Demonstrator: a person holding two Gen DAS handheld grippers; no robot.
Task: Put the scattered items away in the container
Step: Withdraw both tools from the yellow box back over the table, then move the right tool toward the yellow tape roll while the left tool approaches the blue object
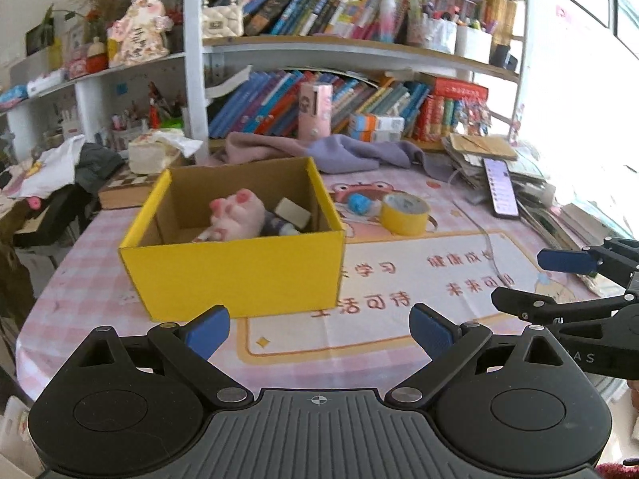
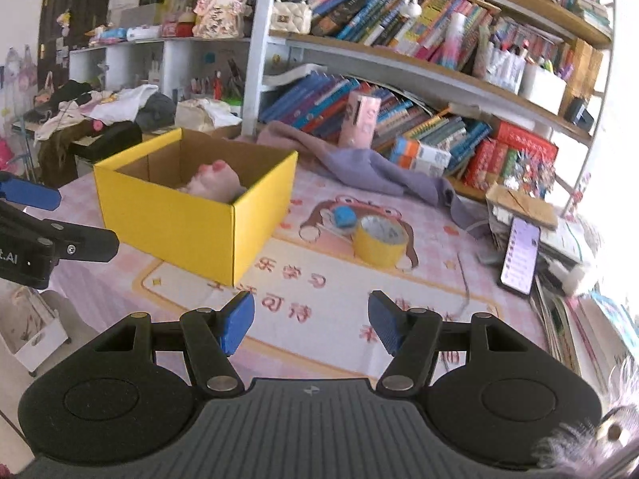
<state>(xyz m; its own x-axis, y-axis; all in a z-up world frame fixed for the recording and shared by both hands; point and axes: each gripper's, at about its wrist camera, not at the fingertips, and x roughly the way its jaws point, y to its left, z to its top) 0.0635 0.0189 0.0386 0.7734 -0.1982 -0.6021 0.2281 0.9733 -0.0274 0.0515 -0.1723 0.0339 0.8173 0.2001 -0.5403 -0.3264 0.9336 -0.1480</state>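
One yellow box [image 1: 235, 275] half-hides one pink pig toy [image 1: 239, 215]; one tape roll [image 1: 405, 213] and one blue ball [image 1: 358, 203] lie outside; both the left tool [image 1: 319, 331] and the right tool [image 2: 311, 319] gape empty.

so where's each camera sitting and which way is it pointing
Left wrist: sits on the left gripper, looks forward and down at the yellow box; its open blue pads show, and the right gripper enters at the right edge.
Right wrist: sits on the right gripper, faces the yellow tape roll and blue item; its open pads show, the left gripper at the left edge.
Shared: box, tape, phone, bookshelf.
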